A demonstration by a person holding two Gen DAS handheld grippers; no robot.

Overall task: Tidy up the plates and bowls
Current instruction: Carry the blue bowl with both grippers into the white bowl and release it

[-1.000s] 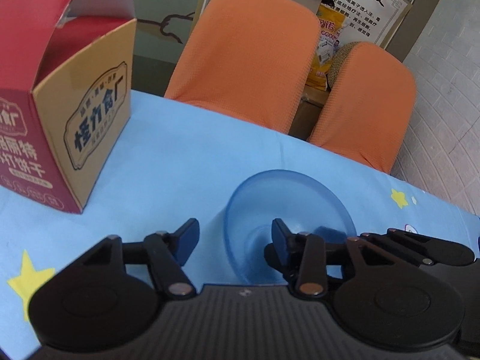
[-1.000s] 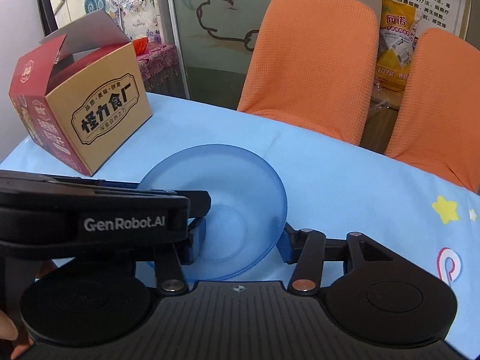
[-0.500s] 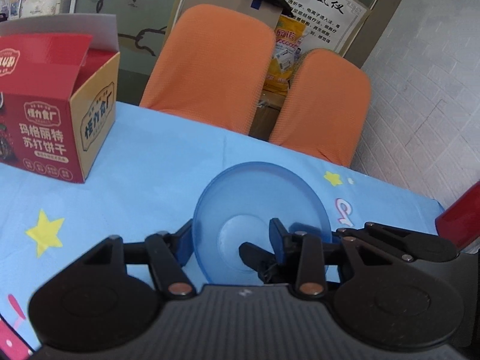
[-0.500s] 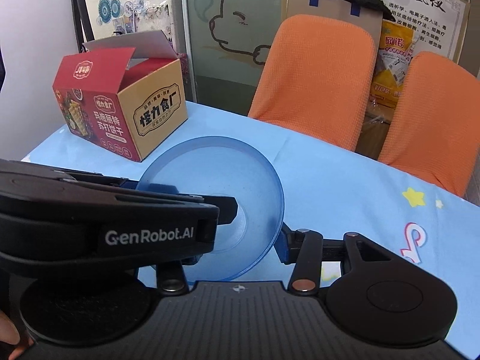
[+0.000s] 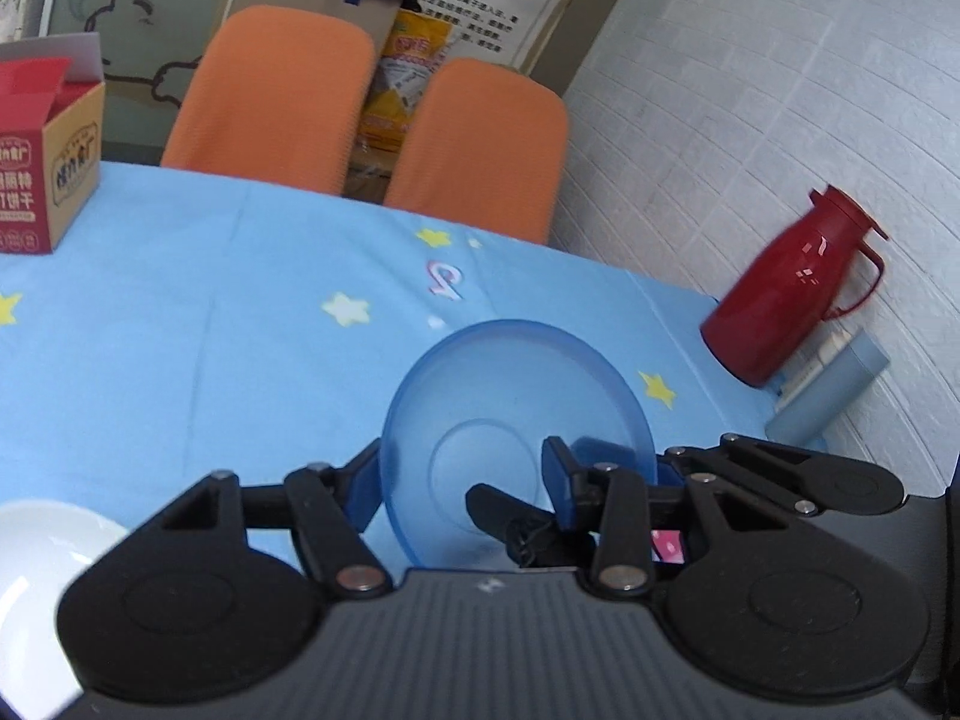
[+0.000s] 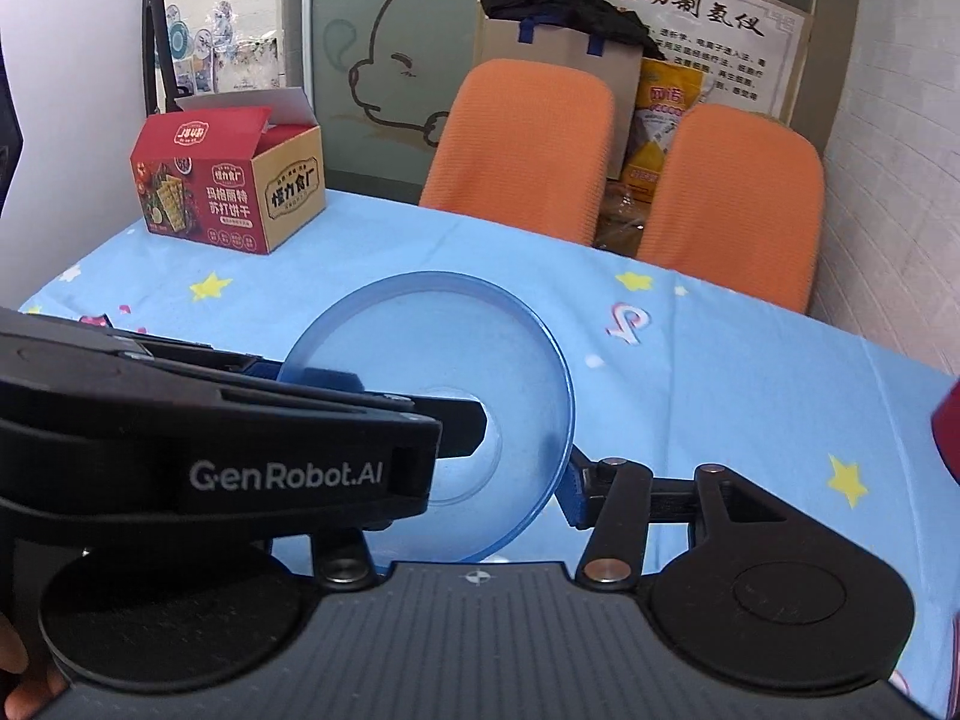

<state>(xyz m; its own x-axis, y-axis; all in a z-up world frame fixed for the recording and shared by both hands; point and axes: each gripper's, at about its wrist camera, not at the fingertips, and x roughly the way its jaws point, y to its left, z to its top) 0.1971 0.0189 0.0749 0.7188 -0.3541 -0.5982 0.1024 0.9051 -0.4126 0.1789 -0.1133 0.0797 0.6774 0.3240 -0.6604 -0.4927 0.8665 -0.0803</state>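
The blue bowl (image 5: 516, 420) is clamped by both the left tongs (image 5: 462, 480) and the right tongs (image 6: 474, 468), and has been lifted and tipped up since a second ago, seemingly clear of the desk (image 5: 210, 312), so transfer is under way. Left of the bowl, a white dish (image 5: 36, 564) waits; beyond it stand a red jug (image 5: 792, 288) and orange chairs (image 5: 480, 144).

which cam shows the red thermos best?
Left wrist. The red thermos is whole there, lid and handle visible, standing on the blue tablecloth by the tiled wall. Right wrist catches only a red sliver at the right frame edge, presumably the same thermos; not identifiable from that alone.
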